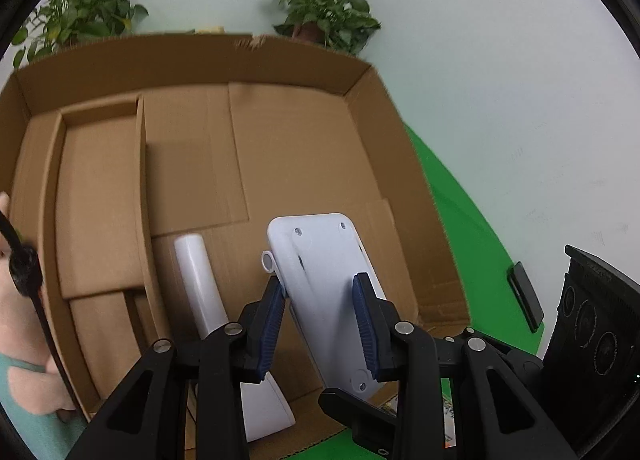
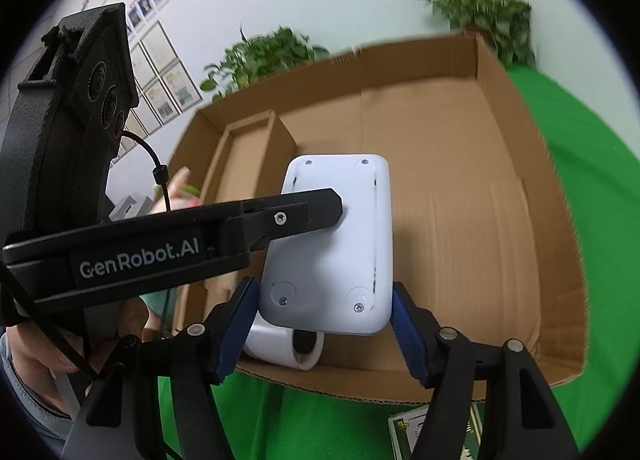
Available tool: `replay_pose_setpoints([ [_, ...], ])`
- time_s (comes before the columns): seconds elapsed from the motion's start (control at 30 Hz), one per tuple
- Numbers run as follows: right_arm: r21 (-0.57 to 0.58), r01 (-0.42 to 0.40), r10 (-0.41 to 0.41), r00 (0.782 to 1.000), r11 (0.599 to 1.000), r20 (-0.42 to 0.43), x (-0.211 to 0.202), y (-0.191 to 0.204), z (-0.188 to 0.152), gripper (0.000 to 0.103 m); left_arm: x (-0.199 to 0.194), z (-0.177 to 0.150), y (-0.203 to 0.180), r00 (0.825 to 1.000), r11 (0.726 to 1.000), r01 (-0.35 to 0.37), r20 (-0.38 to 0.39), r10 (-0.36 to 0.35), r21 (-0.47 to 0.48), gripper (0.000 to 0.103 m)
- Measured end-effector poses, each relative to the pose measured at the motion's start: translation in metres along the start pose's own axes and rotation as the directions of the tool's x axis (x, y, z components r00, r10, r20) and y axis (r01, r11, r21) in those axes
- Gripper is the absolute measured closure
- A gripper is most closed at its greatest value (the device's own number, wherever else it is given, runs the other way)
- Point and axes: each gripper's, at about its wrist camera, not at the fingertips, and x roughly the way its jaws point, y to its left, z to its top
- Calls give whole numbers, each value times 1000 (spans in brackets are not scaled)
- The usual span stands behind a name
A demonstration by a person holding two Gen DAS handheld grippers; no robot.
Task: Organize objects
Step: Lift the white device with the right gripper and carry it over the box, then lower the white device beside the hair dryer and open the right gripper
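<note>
A white flat plastic device (image 1: 324,280) with screws in its back is held over the open cardboard box (image 1: 280,72). My left gripper (image 1: 320,292) is shut on its two long edges. In the right wrist view the same device (image 2: 340,236) shows above the box (image 2: 460,200), with a left finger lying across it. My right gripper (image 2: 324,296) is open, its blue pads just beside the device's near end, whether touching I cannot tell. A white tube-shaped part (image 1: 200,280) lies under the device in the box, also in the right wrist view (image 2: 288,344).
The box has a narrow cardboard divider compartment (image 1: 100,200) on its left side. It stands on a green cloth (image 2: 592,220). Potted plants (image 1: 324,12) stand behind the box by the wall. A printed green card (image 2: 408,432) lies on the cloth near me.
</note>
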Motion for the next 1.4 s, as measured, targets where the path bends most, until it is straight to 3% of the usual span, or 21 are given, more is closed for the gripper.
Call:
replay_pose_setpoints([
  [0.23, 40, -17, 21, 996, 999, -92, 28, -12, -12, 38, 31, -12, 19, 998, 999, -24, -63, 22, -32, 71],
  [0.33, 53, -26, 32, 993, 998, -113, 36, -17, -15, 38, 34, -18, 15, 997, 999, -52, -63, 52, -4, 72],
  [0.9, 59, -27, 34, 992, 998, -119, 41, -21, -21, 37, 24, -22, 15, 990, 994, -110, -87, 109, -2, 70],
  [1.2, 49, 9, -3, 993, 999, -116, 43, -20, -21, 35, 7, -29, 15, 992, 993, -118, -49, 118, 4, 70],
  [1.33, 33, 12, -8, 994, 999, -107, 38, -14, -21, 22, -12, -34, 12, 988, 988, -151, 21, 151, 14, 69],
  [1.4, 11, 33, -32, 996, 999, -86, 31, -9, -23, 17, -28, -38, 8, 977, 980, -199, 84, 197, 22, 65],
])
